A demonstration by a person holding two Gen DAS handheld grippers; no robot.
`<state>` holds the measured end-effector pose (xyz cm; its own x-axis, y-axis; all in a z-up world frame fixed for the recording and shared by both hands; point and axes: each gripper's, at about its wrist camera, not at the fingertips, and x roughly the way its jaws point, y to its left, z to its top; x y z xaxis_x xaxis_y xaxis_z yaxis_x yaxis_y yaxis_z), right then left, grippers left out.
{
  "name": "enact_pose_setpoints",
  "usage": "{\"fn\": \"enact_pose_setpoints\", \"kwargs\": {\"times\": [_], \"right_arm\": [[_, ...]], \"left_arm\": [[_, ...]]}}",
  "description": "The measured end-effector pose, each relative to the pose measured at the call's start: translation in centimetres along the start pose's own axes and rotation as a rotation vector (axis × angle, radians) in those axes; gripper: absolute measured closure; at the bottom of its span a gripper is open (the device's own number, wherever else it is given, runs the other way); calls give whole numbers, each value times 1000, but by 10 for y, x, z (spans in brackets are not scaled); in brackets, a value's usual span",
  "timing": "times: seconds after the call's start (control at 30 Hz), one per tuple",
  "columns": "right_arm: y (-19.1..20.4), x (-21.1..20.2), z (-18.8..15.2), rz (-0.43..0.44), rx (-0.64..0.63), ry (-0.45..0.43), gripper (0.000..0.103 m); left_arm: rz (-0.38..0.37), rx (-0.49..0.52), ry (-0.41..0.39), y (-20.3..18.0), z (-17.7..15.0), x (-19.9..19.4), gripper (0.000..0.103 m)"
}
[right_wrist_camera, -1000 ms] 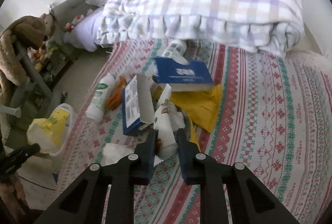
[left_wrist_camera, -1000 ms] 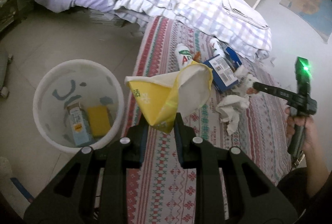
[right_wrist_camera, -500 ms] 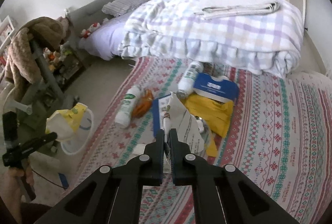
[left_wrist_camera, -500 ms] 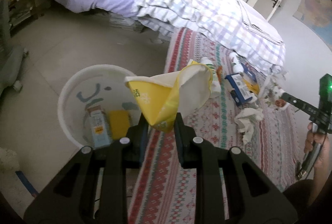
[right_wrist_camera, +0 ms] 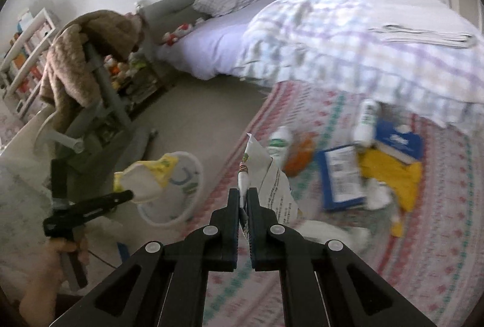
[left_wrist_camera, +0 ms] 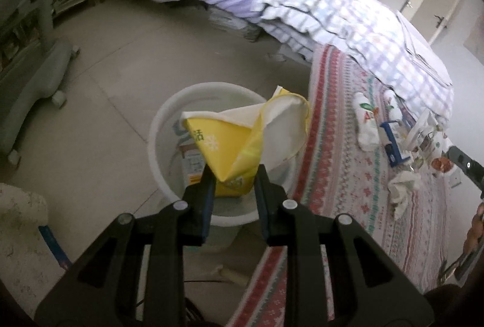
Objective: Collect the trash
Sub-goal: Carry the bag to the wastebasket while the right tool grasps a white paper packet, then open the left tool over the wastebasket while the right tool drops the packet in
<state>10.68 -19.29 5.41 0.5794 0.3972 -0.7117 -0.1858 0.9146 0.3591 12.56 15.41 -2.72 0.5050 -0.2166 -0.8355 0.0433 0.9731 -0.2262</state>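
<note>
The left gripper [left_wrist_camera: 234,180], jaws clamped on a yellow-and-white wrapper [left_wrist_camera: 242,142], has swung off the patterned rug [left_wrist_camera: 332,175] and now hangs directly above the white bin [left_wrist_camera: 169,115], where a carton [left_wrist_camera: 192,166] already lies. That puts this piece in place for dropping; letting go looks like the step in hand.

The right gripper [right_wrist_camera: 243,199] has shut its jaws on a crumpled printed wrapper [right_wrist_camera: 266,178] and lifted it clear of the rug, so a second piece is ready to follow.

Trash left on the rug beside the plaid quilt [right_wrist_camera: 348,48]: two white bottles [right_wrist_camera: 279,142], an orange scrap [right_wrist_camera: 299,157], blue boxes [right_wrist_camera: 341,175], a yellow bag [right_wrist_camera: 393,175] and tissue [left_wrist_camera: 402,187]. The left gripper over the bin may crowd the right one's approach; a grey wheeled stand [left_wrist_camera: 39,75] sits well apart.
</note>
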Motion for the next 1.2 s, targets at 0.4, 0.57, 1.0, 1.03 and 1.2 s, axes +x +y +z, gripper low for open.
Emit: {"fn": "enact_pose_setpoints", "kwargs": {"times": [0.4,0.57,1.0,1.03,1.2], "right_arm": [[71,86,1,122,-7,118,97],[90,116,3,159,15,152,97],[101,161,7,189,20,179,94],[101,162,9,203,29,174,90],[96,148,14,172,26,138,41]], "left_arm": [[134,-42,3,27,6,10,26],[198,-69,1,40,5,6,17],[218,-81,-13,49,5,-9,13],[218,-78,-14,47,5,-9,13],[202,-60,-10,41,6,-9,13]]}}
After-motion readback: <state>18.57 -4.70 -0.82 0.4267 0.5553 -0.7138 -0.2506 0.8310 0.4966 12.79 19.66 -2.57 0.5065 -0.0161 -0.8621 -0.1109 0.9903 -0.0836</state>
